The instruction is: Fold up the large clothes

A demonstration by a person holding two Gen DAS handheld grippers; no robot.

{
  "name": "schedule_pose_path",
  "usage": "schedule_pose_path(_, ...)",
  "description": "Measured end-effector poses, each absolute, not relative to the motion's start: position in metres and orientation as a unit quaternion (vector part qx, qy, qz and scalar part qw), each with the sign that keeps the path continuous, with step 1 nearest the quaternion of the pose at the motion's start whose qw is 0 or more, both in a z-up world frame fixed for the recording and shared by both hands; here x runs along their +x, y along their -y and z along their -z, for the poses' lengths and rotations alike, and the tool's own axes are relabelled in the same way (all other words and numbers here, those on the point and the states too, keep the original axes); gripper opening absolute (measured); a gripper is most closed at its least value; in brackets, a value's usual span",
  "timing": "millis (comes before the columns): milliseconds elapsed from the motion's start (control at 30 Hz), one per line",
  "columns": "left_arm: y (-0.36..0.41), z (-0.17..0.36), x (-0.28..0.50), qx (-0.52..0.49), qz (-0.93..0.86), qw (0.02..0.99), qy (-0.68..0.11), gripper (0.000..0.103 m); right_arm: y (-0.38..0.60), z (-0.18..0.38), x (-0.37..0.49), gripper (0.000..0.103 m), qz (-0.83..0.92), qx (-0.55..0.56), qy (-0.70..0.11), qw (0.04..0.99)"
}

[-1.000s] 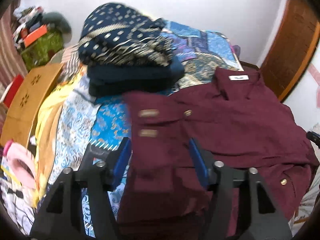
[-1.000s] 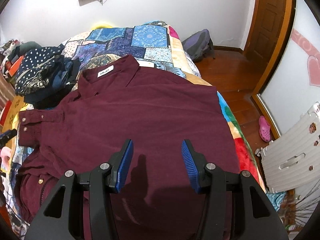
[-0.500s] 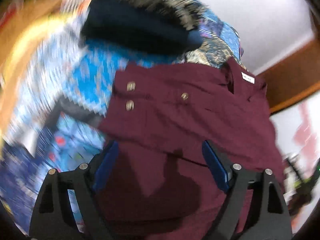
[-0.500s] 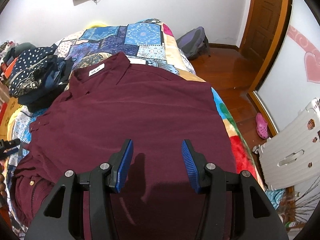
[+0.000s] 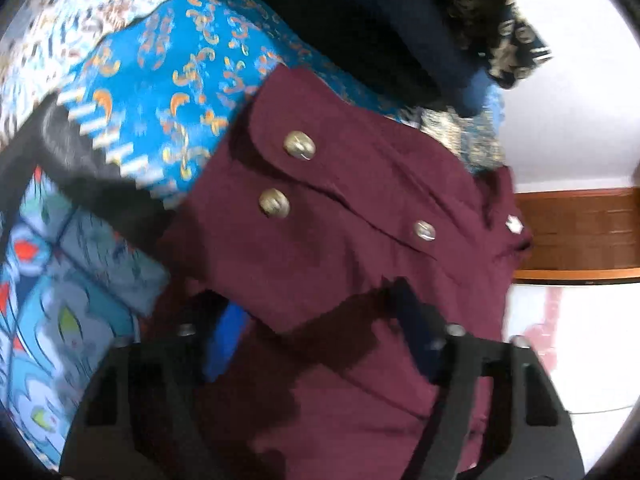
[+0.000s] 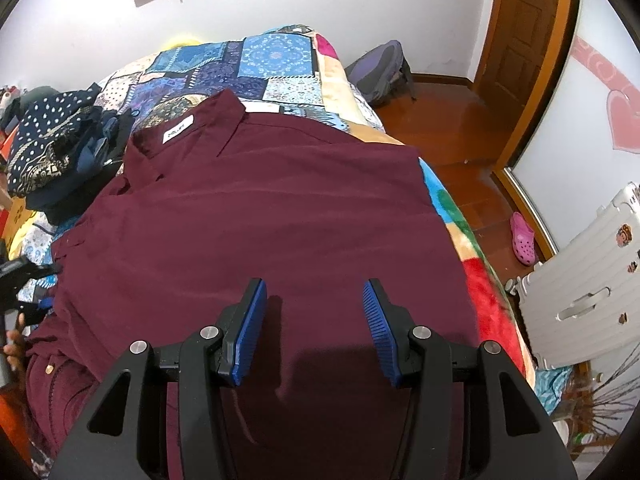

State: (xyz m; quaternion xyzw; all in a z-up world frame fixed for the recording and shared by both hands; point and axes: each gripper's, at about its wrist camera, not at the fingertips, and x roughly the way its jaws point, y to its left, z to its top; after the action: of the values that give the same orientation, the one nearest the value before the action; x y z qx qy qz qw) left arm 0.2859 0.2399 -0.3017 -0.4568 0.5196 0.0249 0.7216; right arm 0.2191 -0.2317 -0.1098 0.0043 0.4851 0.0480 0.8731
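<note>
Step in hand: folding in the sleeve of the maroon shirt (image 6: 256, 216), spread on the bed (image 6: 276, 60). Left gripper (image 5: 320, 340) closing around the cuffed sleeve (image 5: 320, 216) just ahead (grip unconfirmed). Right gripper (image 6: 314, 320) released above the shirt back. Next: pinch, carry inward. Versus a second ago, the left view is nearer and rolled.

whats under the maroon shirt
The maroon shirt lies spread on a patchwork quilt, which shows beyond the collar and along both sides. Whatever lies beneath the shirt's middle is covered.
</note>
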Motion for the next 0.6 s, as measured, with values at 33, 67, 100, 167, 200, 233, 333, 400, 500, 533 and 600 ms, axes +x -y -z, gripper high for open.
schedule_pose_path(33, -0.238, 0.301, 0.289, -0.446, -0.035, 0.728, -0.52, 0.058, 0.234, 0.109, 0.218, 0.046, -0.045, 0.005, -0.484, 0.874)
schedule_pose_path(67, -0.237, 0.299, 0.29, -0.433, -0.043, 0.736, -0.519, 0.055, 0.236, 0.108, 0.218, 0.046, -0.043, 0.004, -0.483, 0.875)
schedule_pose_path(100, -0.237, 0.298, 0.29, -0.421, -0.05, 0.743, -0.518, 0.042, 0.239, 0.107, 0.218, 0.046, -0.039, 0.004, -0.482, 0.876)
schedule_pose_path(167, -0.233, 0.287, 0.289, -0.389, -0.06, 0.763, -0.513, 0.021, 0.245, 0.103, 0.217, 0.046, -0.031, 0.005, -0.478, 0.878)
schedule_pose_path(200, -0.231, 0.281, 0.287, -0.376, -0.062, 0.772, -0.509, 0.009, 0.248, 0.101, 0.216, 0.046, -0.028, 0.007, -0.476, 0.879)
schedule_pose_path(233, -0.231, 0.271, 0.283, -0.362, -0.068, 0.782, -0.503, 0.009, 0.251, 0.099, 0.216, 0.046, -0.025, 0.008, -0.473, 0.881)
schedule_pose_path(333, -0.234, 0.243, 0.27, -0.346, -0.06, 0.806, -0.476, 0.009, 0.259, 0.089, 0.214, 0.046, -0.013, 0.007, -0.46, 0.888)
schedule_pose_path(400, -0.239, 0.224, 0.256, -0.339, -0.053, 0.822, -0.454, 0.009, 0.264, 0.083, 0.215, 0.046, -0.006, 0.005, -0.452, 0.892)
schedule_pose_path(500, -0.245, 0.203, 0.239, -0.332, -0.047, 0.836, -0.434, 0.009, 0.271, 0.075, 0.215, 0.046, 0.0, 0.008, -0.439, 0.898)
schedule_pose_path(533, -0.246, 0.2, 0.235, -0.33, -0.046, 0.838, -0.432, 0.009, 0.272, 0.074, 0.215, 0.046, 0.001, 0.008, -0.438, 0.899)
schedule_pose_path(600, -0.245, 0.202, 0.231, -0.319, -0.047, 0.838, -0.439, 0.009, 0.273, 0.075, 0.215, 0.046, 0.001, 0.011, -0.44, 0.898)
